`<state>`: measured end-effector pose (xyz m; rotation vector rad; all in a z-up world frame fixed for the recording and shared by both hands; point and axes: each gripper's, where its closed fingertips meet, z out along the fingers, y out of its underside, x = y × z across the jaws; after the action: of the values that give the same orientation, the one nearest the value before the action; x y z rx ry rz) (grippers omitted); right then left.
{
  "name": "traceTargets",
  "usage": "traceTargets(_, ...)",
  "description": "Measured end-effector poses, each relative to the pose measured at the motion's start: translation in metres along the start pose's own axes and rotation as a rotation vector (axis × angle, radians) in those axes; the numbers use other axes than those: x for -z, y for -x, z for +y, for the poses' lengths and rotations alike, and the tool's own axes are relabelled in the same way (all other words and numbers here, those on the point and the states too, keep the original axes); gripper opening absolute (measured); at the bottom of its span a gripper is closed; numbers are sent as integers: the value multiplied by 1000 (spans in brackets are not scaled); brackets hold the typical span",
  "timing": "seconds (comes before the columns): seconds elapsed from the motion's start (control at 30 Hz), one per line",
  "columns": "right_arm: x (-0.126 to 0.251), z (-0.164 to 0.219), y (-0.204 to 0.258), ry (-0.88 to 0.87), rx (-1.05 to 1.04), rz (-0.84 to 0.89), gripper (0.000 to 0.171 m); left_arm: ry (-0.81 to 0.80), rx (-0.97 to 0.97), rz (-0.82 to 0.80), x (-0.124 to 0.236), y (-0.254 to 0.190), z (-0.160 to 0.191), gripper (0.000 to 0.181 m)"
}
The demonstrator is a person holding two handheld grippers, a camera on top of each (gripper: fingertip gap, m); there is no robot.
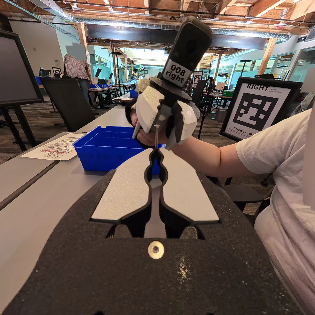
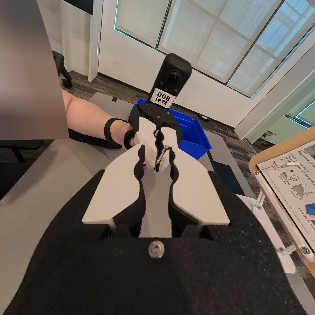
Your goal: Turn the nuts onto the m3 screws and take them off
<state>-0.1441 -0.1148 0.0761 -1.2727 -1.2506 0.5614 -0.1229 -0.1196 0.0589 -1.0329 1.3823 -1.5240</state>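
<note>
Left gripper [image 1: 156,151] pinching the lower end of a thin screw [image 1: 156,139], shaft rising from its tips. Right gripper [image 2: 157,150] spread, fingers either side of the screw head, just above the left one. Blue bin [image 1: 109,146] on the worktop [image 1: 42,196] beyond.

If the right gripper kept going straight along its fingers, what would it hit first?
Most likely the left gripper facing it, and the screw that gripper holds, which already stands between the right gripper's open fingertips. Depth is uncertain.
</note>
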Motion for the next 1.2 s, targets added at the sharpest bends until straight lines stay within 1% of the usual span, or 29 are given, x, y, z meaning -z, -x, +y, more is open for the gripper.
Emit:
traceTargets(0.07, 3, 0, 0, 7, 7, -3, 24, -8, 4, -9, 2, 3, -2, 2)
traceTargets(0.1, 5, -1, 1, 2, 1, -15, 20, -12, 9, -15, 3, 4, -2, 2)
traceTargets(0.17, 8, -5, -1, -27, -23, -13, 18, -18, 18, -15, 4, 5, -3, 2)
traceTargets(0.27, 4, -4, -6, -41, -71, 3, 24, -10, 5, -3, 2, 2, -2, 2)
traceTargets(0.4, -2, 1, -1, -13, -43, -10, 27, 5, -6, -15, 0, 2, 0, 2)
traceTargets(0.47, 0, 2, -3, 0, -13, 14, 26, 0, 1, -27, 2, 5, -1, 2)
traceTargets(0.53, 2, 2, -4, -6, -37, 7, 21, -9, 15, -35, 5, 8, -3, 2)
traceTargets(0.63, 1, 5, -14, -7, -58, 61, 24, -8, 10, -28, 4, 7, -2, 2)
traceTargets(0.8, -6, 1, -4, -21, -11, 35, 27, 14, 4, -27, 1, 6, 2, 2)
traceTargets(0.87, -5, 4, -5, 7, 4, 45, 30, 12, 10, -39, 2, 8, 2, 2)
traceTargets(0.93, 0, 5, -6, 16, -7, 36, 26, 2, 11, -45, 4, 10, 0, 2)
traceTargets(0.97, 3, 4, -4, 12, -14, 17, 15, -10, 17, -51, 5, 11, -2, 2)
traceTargets(1.0, 6, 1, -6, -4, -22, 21, 15, -21, 23, -47, 6, 11, -4, 2)
traceTargets(1.1, 7, -3, -12, -38, -35, 59, 20, -20, 24, -33, 5, 8, -4, 2)
traceTargets(1.2, 0, -1, -10, -23, -16, 64, 27, -4, 15, -24, 1, 5, -1, 2)
